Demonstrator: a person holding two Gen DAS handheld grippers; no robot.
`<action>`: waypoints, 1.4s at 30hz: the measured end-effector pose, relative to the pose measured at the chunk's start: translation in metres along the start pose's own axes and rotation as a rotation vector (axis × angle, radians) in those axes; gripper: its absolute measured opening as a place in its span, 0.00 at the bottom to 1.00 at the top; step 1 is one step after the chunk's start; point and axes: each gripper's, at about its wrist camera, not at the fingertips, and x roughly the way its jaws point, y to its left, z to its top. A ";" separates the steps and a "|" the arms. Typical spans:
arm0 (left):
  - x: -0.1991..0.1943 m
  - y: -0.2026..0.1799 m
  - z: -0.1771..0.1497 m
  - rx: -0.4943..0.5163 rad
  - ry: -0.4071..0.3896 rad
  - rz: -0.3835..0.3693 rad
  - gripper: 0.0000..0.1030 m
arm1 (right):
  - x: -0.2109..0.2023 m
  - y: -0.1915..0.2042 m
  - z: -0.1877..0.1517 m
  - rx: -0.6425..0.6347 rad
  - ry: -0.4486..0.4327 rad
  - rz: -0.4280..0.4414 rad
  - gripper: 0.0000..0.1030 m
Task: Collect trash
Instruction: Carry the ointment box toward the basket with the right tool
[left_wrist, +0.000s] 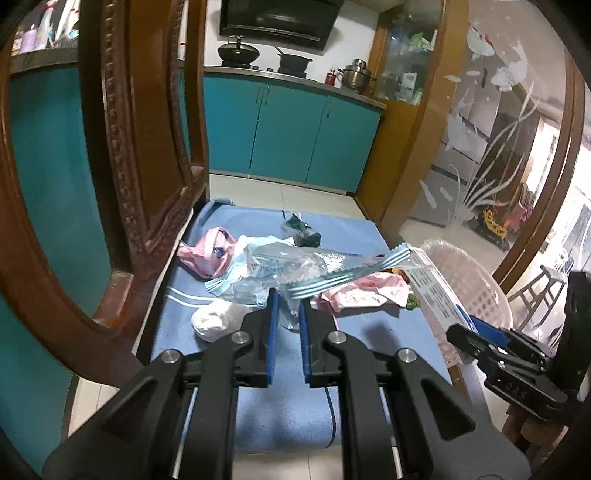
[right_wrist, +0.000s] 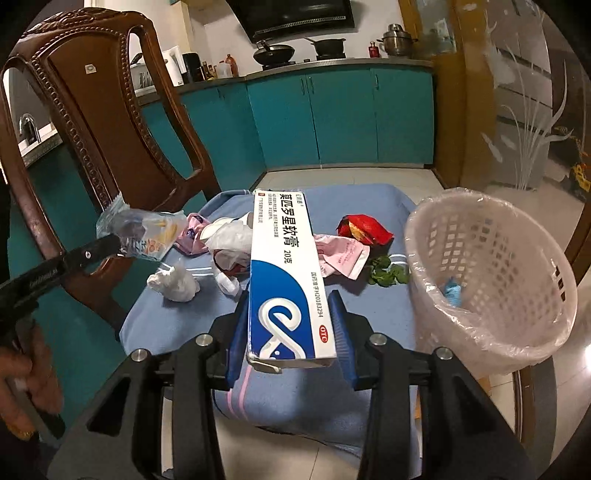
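Ointment box (right_wrist: 286, 280) sits clamped in your right hand-held gripper (right_wrist: 290, 325), blue pads on both long sides — long axis runs straight fwd along the fingers, far end over the litter on the blue-clothed tabletop (right_wrist: 369, 321), OTC end toward you. Held by its rear third, prob. so the front can tip into the lined basket (right_wrist: 491, 280) just to the right. Left hand-held gripper (left_wrist: 286, 306) is pinched narrow on a clear blue-edged wrapper (left_wrist: 321, 267), lifted off the pile; its crimped end points right, toward that basket.
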 end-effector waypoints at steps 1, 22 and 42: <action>0.002 -0.002 -0.002 0.006 0.005 0.001 0.11 | 0.000 0.001 -0.001 -0.002 -0.005 -0.003 0.41; 0.010 -0.006 -0.007 0.028 0.034 0.011 0.11 | -0.006 0.002 -0.003 -0.002 -0.033 -0.030 0.41; 0.015 -0.008 -0.009 0.046 0.052 0.005 0.11 | -0.006 -0.002 -0.002 -0.003 -0.044 -0.043 0.41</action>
